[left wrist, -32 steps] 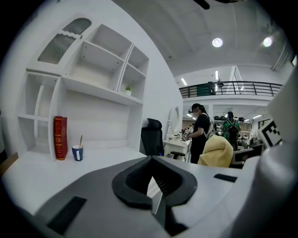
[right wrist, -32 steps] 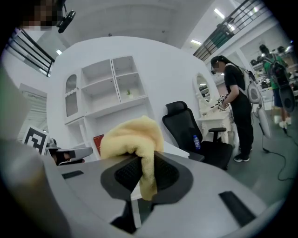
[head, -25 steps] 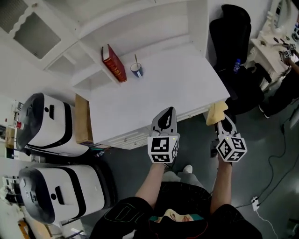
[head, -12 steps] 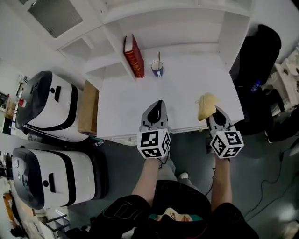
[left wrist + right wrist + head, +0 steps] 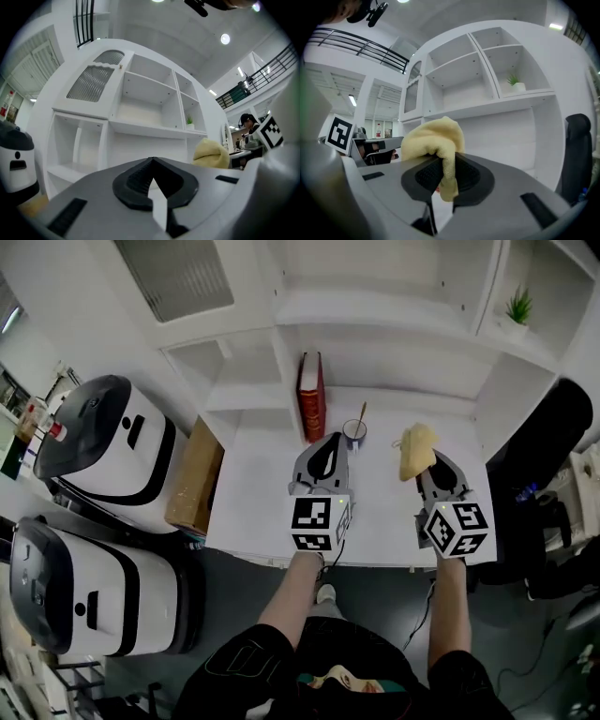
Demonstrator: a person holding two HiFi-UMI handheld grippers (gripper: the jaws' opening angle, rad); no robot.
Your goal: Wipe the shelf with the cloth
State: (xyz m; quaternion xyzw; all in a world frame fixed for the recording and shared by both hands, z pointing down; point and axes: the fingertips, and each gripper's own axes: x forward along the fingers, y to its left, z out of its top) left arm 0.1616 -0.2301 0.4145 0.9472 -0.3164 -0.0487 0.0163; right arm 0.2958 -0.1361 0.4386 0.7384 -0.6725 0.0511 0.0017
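This room is bright and the light is even. It falls from round ceiling lamps (image 5: 225, 38), seen as white spots along the top of the left gripper view. The white shelf (image 5: 375, 310) and the white surface (image 5: 262, 493) give back so much light that they look nearly washed out in the head view; only the compartments hold soft grey shade. Both gripper views bulge strongly and have black corners. At their bottom the left gripper (image 5: 152, 161) and the right gripper (image 5: 444, 161) are blurred, and the cloth (image 5: 433, 138) is slightly soft.
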